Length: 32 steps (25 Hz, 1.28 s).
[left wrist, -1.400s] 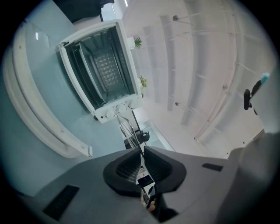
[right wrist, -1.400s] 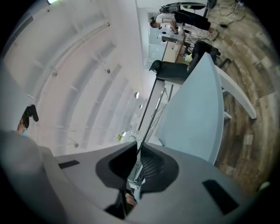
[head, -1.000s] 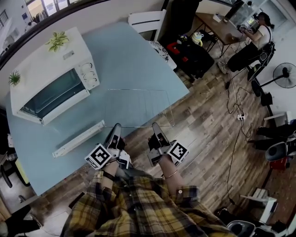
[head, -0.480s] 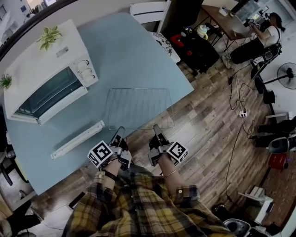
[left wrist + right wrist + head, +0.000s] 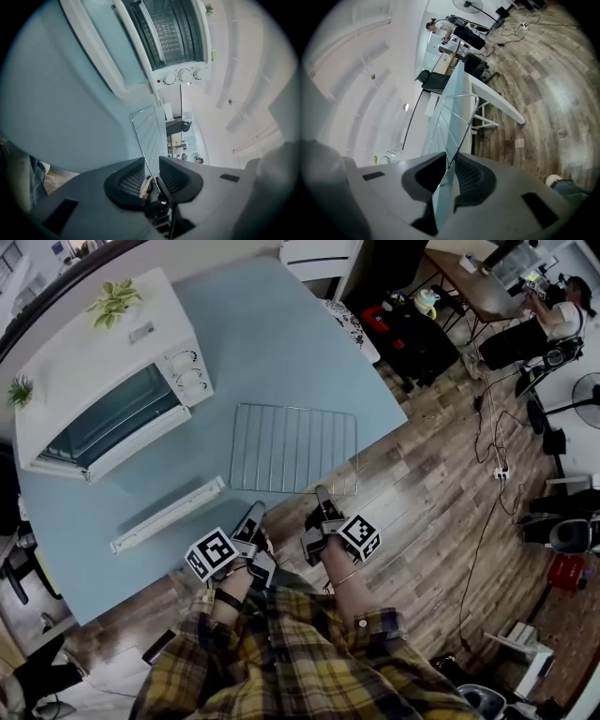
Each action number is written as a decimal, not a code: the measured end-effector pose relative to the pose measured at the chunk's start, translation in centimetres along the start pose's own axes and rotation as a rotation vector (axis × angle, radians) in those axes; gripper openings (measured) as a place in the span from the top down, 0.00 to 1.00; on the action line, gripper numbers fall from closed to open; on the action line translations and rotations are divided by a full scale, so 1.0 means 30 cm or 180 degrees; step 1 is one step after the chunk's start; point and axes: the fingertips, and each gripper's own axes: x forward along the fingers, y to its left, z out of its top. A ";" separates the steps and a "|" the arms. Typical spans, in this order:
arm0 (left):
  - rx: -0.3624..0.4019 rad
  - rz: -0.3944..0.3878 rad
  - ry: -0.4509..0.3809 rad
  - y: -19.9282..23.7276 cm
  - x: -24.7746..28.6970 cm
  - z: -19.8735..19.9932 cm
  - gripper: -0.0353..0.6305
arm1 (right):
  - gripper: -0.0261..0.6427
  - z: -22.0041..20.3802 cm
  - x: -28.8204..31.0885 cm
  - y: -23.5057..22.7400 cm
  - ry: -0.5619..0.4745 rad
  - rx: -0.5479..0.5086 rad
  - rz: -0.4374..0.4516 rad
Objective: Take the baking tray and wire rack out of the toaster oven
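The wire rack [image 5: 293,448] lies flat on the pale blue table [image 5: 281,343], its near right corner past the table's edge. My left gripper [image 5: 255,514] and right gripper [image 5: 322,495] are at the rack's near rim. Both have just been opening. In the left gripper view the rack [image 5: 151,136] has its rim wire between that gripper's [image 5: 151,161] parted pads. In the right gripper view the rack [image 5: 450,117] runs between that gripper's [image 5: 450,161] pads with a gap. The white toaster oven [image 5: 103,381] stands open at the back left. Metal shows inside the oven [image 5: 173,47]; I cannot tell whether it is the tray.
The oven's dropped door [image 5: 169,515] lies on the table left of the rack. Two small plants [image 5: 117,301] stand on the oven. A white chair [image 5: 314,254] is at the table's far side. On the wood floor are cables [image 5: 487,474], a fan [image 5: 586,395] and a seated person [image 5: 553,320].
The rack came down from above the table and now lies on it. Both grippers sank with it and stay at its near rim.
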 end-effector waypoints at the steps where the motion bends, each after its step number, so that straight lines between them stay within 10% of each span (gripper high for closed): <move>1: 0.0035 -0.0013 0.0015 -0.005 -0.003 -0.003 0.82 | 0.89 -0.003 0.003 -0.003 0.0006 -0.0021 -0.0002; 13: 0.0216 -0.0321 -0.0149 -0.144 -0.063 0.049 0.84 | 0.71 -0.031 -0.113 0.041 -0.0027 -0.0299 -0.0043; 21: 0.0098 -0.0745 -0.0591 -0.274 -0.179 0.210 0.84 | 0.71 -0.081 -0.111 0.310 -0.0075 -0.0827 0.0469; 32: 0.0181 -0.0662 -0.1468 -0.243 -0.487 0.646 0.85 | 0.71 -0.457 0.175 0.738 0.0567 -0.0979 0.1170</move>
